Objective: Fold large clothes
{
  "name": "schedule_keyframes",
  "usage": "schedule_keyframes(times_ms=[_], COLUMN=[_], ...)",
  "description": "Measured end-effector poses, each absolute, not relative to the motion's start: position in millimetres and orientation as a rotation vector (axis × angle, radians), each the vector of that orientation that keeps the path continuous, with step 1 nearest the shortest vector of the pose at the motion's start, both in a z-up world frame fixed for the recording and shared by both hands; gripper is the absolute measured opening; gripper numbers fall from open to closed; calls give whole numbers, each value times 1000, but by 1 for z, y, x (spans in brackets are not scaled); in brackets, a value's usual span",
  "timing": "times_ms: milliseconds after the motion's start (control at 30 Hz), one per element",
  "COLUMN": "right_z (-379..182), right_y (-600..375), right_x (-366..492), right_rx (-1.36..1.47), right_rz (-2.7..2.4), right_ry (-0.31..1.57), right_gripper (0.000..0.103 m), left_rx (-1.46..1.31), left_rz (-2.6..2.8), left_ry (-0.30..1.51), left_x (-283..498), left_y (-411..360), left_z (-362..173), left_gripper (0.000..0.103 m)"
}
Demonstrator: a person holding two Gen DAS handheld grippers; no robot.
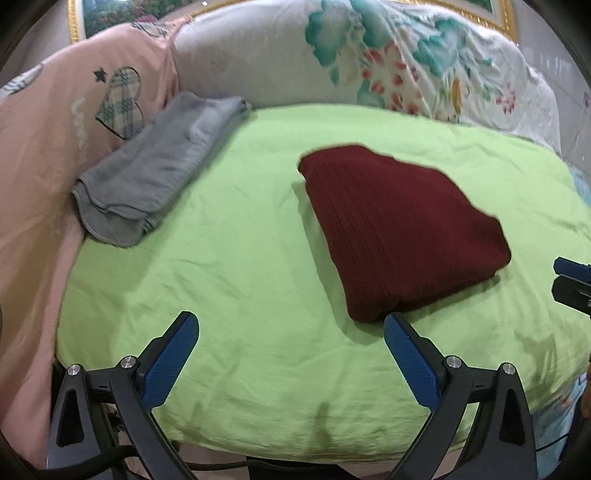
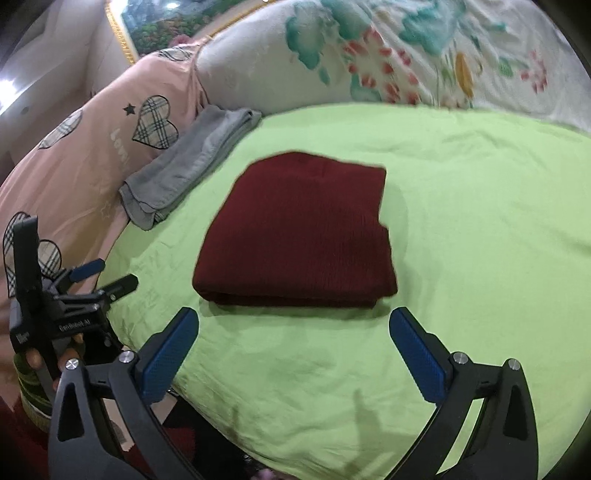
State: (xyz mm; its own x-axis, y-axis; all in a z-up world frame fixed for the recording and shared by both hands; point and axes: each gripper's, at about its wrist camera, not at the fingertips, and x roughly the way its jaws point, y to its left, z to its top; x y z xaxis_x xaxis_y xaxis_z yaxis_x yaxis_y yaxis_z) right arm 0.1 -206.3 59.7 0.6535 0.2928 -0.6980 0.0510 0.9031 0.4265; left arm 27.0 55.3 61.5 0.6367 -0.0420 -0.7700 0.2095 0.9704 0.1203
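Observation:
A dark red knit garment (image 1: 399, 232) lies folded into a thick rectangle on the light green sheet (image 1: 240, 258); it also shows in the right wrist view (image 2: 299, 232). A folded grey garment (image 1: 155, 170) lies at the sheet's far left edge, also seen in the right wrist view (image 2: 188, 162). My left gripper (image 1: 291, 354) is open and empty, held near the front of the red garment, to its left. My right gripper (image 2: 293, 350) is open and empty just in front of the red garment's near fold. The left gripper also shows in the right wrist view (image 2: 107, 277), at the sheet's left edge.
A pink quilt with plaid hearts (image 1: 55, 147) is bunched along the left. A white floral quilt (image 1: 406, 66) is piled at the back. A gold-framed picture (image 1: 110, 18) hangs behind. The right gripper's tip (image 1: 572, 280) shows at the right edge of the left wrist view.

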Motion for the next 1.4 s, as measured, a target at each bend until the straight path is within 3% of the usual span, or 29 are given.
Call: schedule_keyframes(times_ms=[367, 1400], right_z=[39, 45], right_y=[-208, -195], right_x=[15, 51], right_rx=[454, 405], right_rz=[118, 139], right_ry=[905, 921], right_gripper=[103, 103], left_rx=[238, 205], left_rz=[-104, -115], left_ry=[917, 927], left_x=[52, 64], left_y=[37, 29], left_z=[36, 41], left_gripper=[101, 101])
